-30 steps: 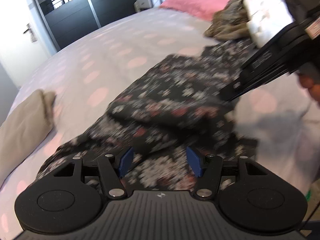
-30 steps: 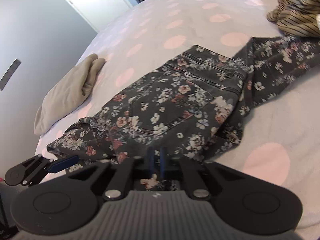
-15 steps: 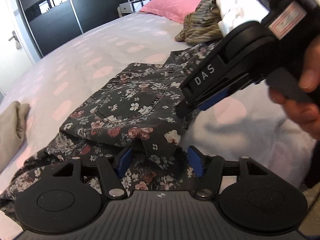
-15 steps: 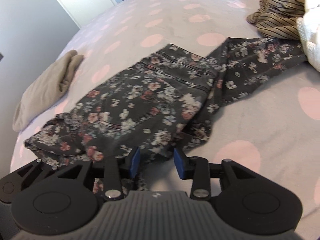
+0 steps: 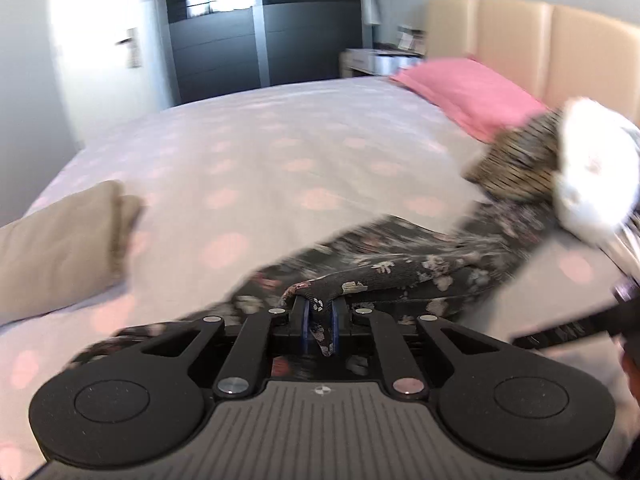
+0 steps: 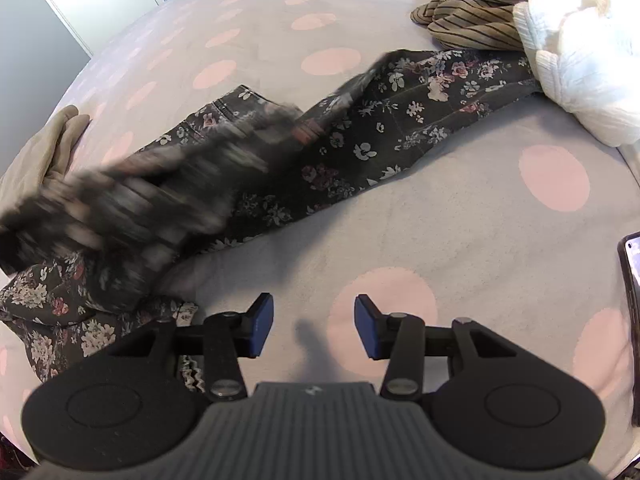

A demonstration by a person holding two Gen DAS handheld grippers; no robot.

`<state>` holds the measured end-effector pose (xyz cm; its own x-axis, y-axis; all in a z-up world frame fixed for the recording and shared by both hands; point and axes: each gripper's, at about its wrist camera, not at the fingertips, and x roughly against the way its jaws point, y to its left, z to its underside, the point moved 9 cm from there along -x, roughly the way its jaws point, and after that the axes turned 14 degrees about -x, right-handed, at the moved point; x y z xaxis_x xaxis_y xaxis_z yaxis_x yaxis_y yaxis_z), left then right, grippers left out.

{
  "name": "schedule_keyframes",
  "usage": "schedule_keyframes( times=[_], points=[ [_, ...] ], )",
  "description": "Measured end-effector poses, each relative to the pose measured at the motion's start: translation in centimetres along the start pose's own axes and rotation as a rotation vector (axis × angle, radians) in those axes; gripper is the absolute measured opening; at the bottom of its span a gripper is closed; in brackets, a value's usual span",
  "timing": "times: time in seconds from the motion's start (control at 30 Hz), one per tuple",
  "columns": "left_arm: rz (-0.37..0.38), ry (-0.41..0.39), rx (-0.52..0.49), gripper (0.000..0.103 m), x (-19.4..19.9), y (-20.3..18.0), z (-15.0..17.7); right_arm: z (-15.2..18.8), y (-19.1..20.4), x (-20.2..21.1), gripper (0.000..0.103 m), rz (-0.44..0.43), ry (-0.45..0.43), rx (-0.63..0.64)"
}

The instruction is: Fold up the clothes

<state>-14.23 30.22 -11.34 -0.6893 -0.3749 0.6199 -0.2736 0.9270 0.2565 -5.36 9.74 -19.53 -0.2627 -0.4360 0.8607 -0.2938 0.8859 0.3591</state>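
Observation:
Dark floral trousers (image 6: 384, 128) lie across the polka-dot bed (image 6: 460, 224); their left part is motion-blurred and lifted. In the left wrist view my left gripper (image 5: 319, 316) is shut on a fold of the floral trousers (image 5: 400, 272), which stretch away to the right. My right gripper (image 6: 314, 330) stands open above bare sheet, just right of the trousers' near edge, with nothing between its blue pads. A sliver of the right gripper shows at the left wrist view's right edge.
A beige folded garment (image 5: 60, 244) lies at the left. A striped brown garment (image 6: 476, 12) and a white one (image 6: 580, 52) are piled at the right, by a pink pillow (image 5: 468, 96). A phone (image 6: 632, 300) lies at the right edge.
My left gripper closed on a fold of the trousers and lifted it. My right gripper let go, opened wider and drew back to the right over bare sheet.

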Motion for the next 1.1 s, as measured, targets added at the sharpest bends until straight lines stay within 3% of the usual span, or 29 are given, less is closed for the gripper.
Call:
schedule_keyframes(
  times=[0.43,0.77,0.87,0.93,0.97,1.1],
  points=[
    [-0.242,0.039,0.224,0.005,2.0,11.3,2.2,-1.1,-1.1,-0.7,0.050,0.025,-0.008,-0.003],
    [-0.151,0.176,0.080,0.008,0.6,7.8,5.1,-3.0,-2.4,-1.3,0.052,0.038,-0.016,-0.009],
    [-0.118,0.152,0.020,0.021,0.8,6.1,4.0,-2.7,-2.2,-1.1,0.052,0.044,-0.014,-0.007],
    [-0.093,0.136,-0.020,0.043,0.8,4.9,3.2,-2.6,-2.2,-1.1,0.053,0.046,-0.014,-0.005],
    [-0.081,0.128,-0.040,0.048,0.8,4.3,2.8,-2.5,-2.2,-1.1,0.053,0.046,-0.014,-0.002],
    [-0.031,0.095,-0.120,0.050,0.9,1.9,1.2,-2.1,-1.9,-0.8,0.053,0.046,-0.006,0.011]
  ],
)
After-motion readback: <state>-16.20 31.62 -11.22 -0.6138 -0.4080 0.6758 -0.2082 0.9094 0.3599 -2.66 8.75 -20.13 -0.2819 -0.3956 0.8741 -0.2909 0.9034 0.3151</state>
